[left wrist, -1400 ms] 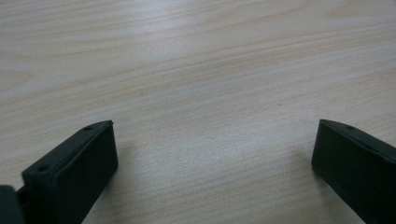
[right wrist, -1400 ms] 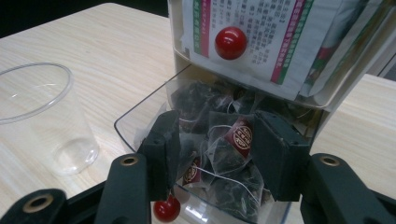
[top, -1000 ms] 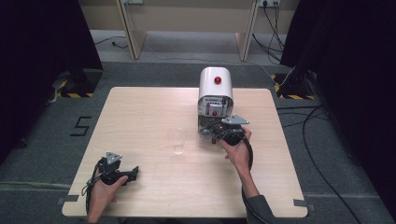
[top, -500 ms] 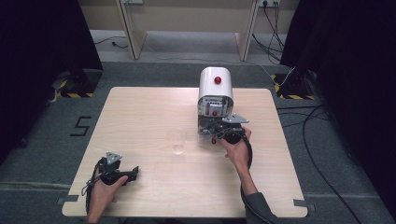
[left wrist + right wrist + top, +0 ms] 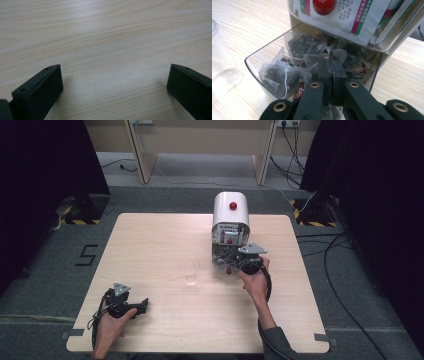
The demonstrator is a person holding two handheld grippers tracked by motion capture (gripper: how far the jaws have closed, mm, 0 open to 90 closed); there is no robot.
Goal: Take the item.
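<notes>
Tabletop (image 5: 150, 245) — pale wood-grain, rectangular, standing on grey carpet.

Dispenser (image 5: 231, 215) — white, round-topped box with a red knob, set toward the far right of the tabletop. Its upper part holds printed sachets (image 5: 362, 17) behind a second red knob (image 5: 323, 5).

Tray (image 5: 254, 62) — clear plastic, pulled out at the foot of the dispenser and open at the top. It is filled with pyramid tea bags.

Glass (image 5: 190, 270) — clear, upright, empty as far as can be seen; it stands near the middle of the tabletop, just left of the tray and apart from it (its wall shows at the left edge of the right gripper view).

Right hand-held gripper (image 5: 333, 72) — held in the person's right hand (image 5: 255, 282) at the front of the dispenser, with its tip down in the tray. Its jaws have just been closing and now stand pressed together on the mesh of one tea bag.

Left hand-held gripper (image 5: 142, 305) — held in the left hand (image 5: 112, 322) at the near left corner, well apart from everything else. It rests low over bare wood, jaws spread wide with nothing between them.

Tea bag (image 5: 322, 61) — translucent mesh with dark leaves inside and a white string, lying among the others at the middle of the tray, pinched at its top by the right jaws.

Neighbouring tea bags (image 5: 280, 76) — same kind, some with red-brown paper tags.
</notes>
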